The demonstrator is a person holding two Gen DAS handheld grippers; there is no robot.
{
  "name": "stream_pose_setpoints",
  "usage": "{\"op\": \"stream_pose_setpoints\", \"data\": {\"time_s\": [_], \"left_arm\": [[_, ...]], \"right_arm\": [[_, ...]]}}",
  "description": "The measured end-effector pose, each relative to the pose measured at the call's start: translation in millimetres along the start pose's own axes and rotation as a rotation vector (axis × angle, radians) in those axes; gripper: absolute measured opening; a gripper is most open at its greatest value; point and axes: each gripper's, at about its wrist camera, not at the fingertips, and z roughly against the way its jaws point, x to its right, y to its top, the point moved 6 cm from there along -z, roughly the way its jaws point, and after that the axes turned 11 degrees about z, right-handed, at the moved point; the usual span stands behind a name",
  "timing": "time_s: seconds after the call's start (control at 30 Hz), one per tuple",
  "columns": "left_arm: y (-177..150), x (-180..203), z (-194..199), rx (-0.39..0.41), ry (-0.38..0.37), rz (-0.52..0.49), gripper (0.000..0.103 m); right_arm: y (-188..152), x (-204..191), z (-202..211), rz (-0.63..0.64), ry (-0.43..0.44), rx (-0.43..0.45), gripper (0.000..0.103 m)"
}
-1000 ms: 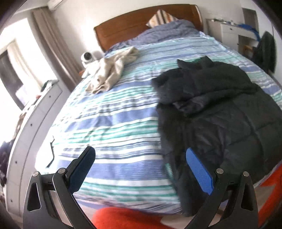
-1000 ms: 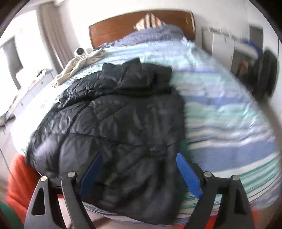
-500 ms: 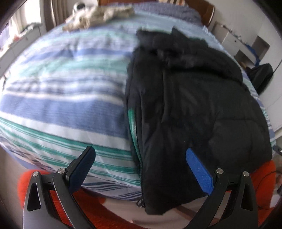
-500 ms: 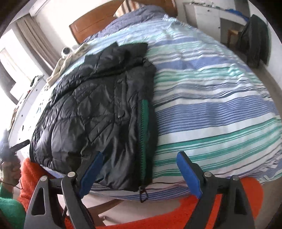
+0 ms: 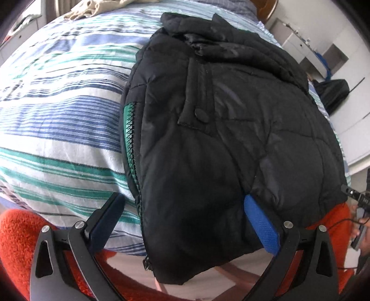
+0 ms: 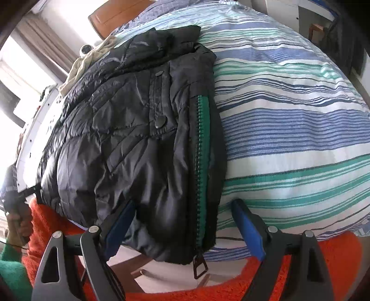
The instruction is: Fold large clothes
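Note:
A black quilted jacket (image 5: 219, 129) (image 6: 129, 139) lies folded lengthwise on the striped duvet (image 5: 57, 115) (image 6: 289, 127), its hem hanging over the near edge of the bed. Its green zipper (image 5: 129, 139) (image 6: 203, 148) runs along one side, with the pull (image 6: 200, 266) dangling at the hem. My left gripper (image 5: 182, 203) is open and straddles the hem's zipper corner. My right gripper (image 6: 182, 203) is also open and straddles the zipper edge; its left finger (image 6: 120, 222) rests against the jacket and its right finger (image 6: 247, 227) stands over bare duvet.
A beige garment (image 5: 97, 7) (image 6: 90, 62) lies at the far side of the bed, near the wooden headboard (image 6: 115, 16). Orange fuzzy fabric (image 5: 16, 236) (image 6: 300, 273) fills the bottom of both views. White cabinets (image 5: 312, 51) and a black bag (image 5: 333, 92) stand beside the bed.
Both grippers have come down and tilted towards the near hem of the jacket, which now sits between their fingers. Both have stayed open.

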Motion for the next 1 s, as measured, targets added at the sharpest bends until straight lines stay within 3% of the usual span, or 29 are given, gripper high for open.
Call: {"op": "stream_pose_setpoints", "data": {"time_s": [0.27,0.63,0.8,0.97,1.0], "left_arm": [[1,7,-6,-0.019,0.033,-0.034,0.103],[8,23,-14,-0.057,0.068,-0.050,0.099],[8,28,-15,-0.072,0.052,-0.056,0.091],[6,33,-18,-0.057,0.071,-0.060,0.091],[6,35,-20,-0.057,0.080,-0.063,0.086]], "right_arm": [[2,-6,-5,0.068,-0.035,-0.057,0.089],[24,-18,-2,0.076,-0.015,-0.003,0.087],[22,-25,-22,0.160,-0.062,-0.115,0.087],[24,-30,-27,0.194,-0.078,-0.141,0.086],[25,-31,-28,0.191,-0.073,-0.143,0.082]]}}
